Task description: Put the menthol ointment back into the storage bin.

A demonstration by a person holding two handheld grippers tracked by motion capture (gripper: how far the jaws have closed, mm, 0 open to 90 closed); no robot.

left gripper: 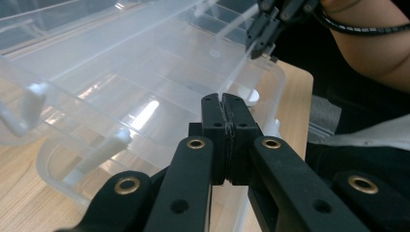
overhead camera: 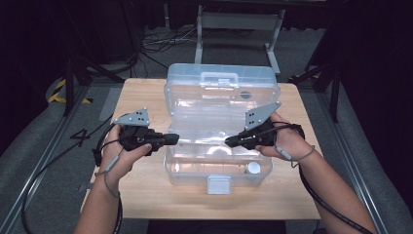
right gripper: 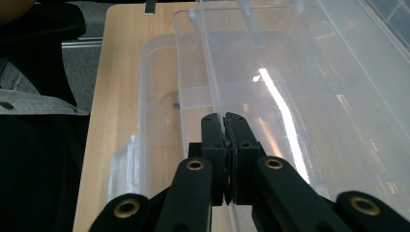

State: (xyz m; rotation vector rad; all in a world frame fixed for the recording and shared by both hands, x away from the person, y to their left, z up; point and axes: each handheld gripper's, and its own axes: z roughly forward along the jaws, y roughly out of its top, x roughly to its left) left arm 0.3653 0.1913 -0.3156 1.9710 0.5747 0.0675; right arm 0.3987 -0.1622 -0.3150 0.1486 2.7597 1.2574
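The left gripper is pinched tight on the near rim of a clear inner tray, which spans rightward from its tips across the open plastic box. The right gripper is clamped on the opposite rim, apparently so the tray stays level for lifting. Tray and box are thin, glossy, translucent, rectangular and ribbed, on a matte wooden table.

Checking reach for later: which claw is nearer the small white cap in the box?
Right. The right claw is just above-left of the white cap; the left claw is across the clear box.
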